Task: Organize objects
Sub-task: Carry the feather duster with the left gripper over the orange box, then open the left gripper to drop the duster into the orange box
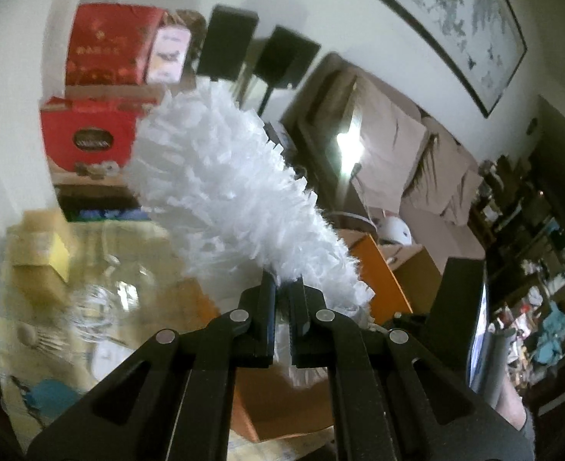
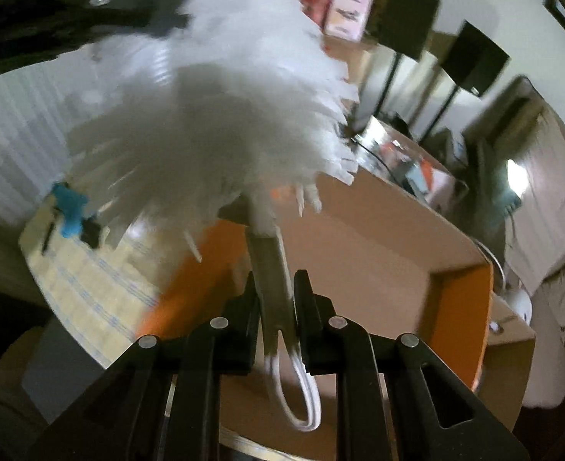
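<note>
A white fluffy duster [image 1: 221, 176] rises up and left from my left gripper [image 1: 282, 288], which is shut on the duster's fluffy base. In the right wrist view the duster head [image 2: 213, 115] fills the upper middle. My right gripper [image 2: 276, 284] is shut on the duster's flat handle [image 2: 273, 288], whose white hanging loop [image 2: 294, 395] dangles below the fingers. The left gripper's black body [image 2: 90, 15] shows at the top left of the right wrist view. Both grippers hold the duster above an open orange cardboard box [image 2: 378, 253].
The orange box [image 1: 382, 280] sits on a table with a yellow patterned cloth [image 2: 90, 280]. A yellow box [image 1: 40, 253] and clear glassware [image 1: 102, 303] lie on the left. Red gift boxes [image 1: 102, 50], black speakers [image 1: 228, 42] and a sofa [image 1: 417, 153] stand behind.
</note>
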